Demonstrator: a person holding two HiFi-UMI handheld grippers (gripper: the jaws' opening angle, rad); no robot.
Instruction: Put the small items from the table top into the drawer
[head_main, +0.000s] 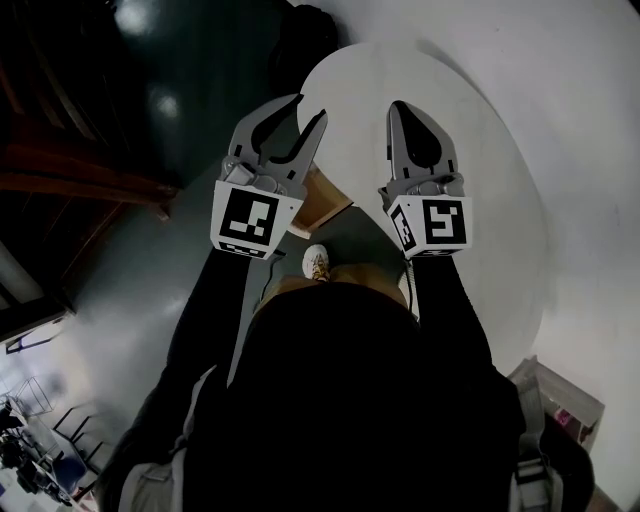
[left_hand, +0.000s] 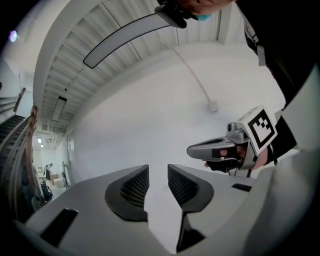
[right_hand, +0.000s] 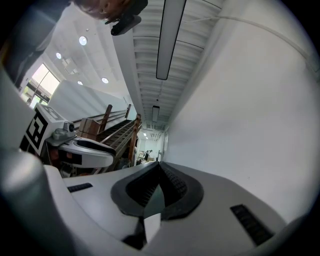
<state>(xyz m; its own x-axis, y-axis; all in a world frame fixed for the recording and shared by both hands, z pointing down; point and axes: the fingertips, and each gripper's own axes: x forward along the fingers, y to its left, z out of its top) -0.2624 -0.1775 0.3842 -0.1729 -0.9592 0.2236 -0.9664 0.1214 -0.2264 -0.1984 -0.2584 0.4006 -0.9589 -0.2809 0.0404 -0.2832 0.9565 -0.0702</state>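
Note:
Both grippers are held up in front of me, pointing about level at a white wall. In the head view my left gripper stands open, its jaws apart with nothing between them. My right gripper beside it is shut, jaws together and holding nothing. Beyond them lies the white round table. The left gripper view shows its own jaws with a gap, and the right gripper to the right. In the right gripper view its tips meet, and the left gripper is at the left. No small item or drawer shows.
A brown box-like thing sits under the left gripper near the table's edge. My shoe is on the dark floor. A wooden staircase and cardboard boxes stand far off. A bag lies at the lower right.

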